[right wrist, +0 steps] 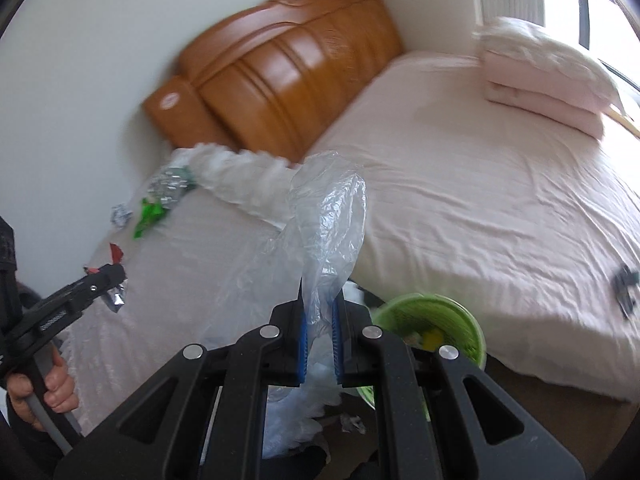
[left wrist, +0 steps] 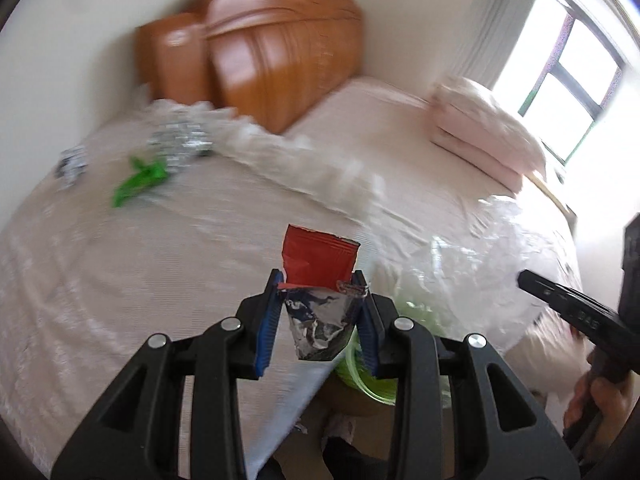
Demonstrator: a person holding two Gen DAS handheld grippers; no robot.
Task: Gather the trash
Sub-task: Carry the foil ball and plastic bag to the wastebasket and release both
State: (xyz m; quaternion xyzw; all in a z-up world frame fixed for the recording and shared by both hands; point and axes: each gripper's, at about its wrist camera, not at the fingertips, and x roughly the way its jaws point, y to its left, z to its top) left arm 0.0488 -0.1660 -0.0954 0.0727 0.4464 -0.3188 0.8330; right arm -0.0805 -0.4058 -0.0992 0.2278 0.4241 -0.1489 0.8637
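Note:
My left gripper (left wrist: pixel 319 286) is shut on a torn snack packet (left wrist: pixel 320 254), red outside and silver foil inside, held above the bed's near edge. My right gripper (right wrist: pixel 319 300) is shut on a crumpled clear plastic bag (right wrist: pixel 328 232) that stands up past its fingers. A green mesh waste basket (right wrist: pixel 436 316) sits on the floor beside the bed, just right of the right gripper and partly under the left one, where its rim (left wrist: pixel 360 378) shows. More trash lies on the bed: a green wrapper (right wrist: pixel 148 216), crumpled silver foil (right wrist: pixel 168 184), and a long clear plastic sheet (right wrist: pixel 240 176).
The pink-sheeted bed (right wrist: pixel 460 200) has an orange wooden headboard (right wrist: pixel 288 68) against the white wall. A folded pink quilt (right wrist: pixel 540 76) lies near the window. A small dark object (right wrist: pixel 626 284) rests at the bed's right edge. A person's hand (right wrist: pixel 56 384) grips the left tool.

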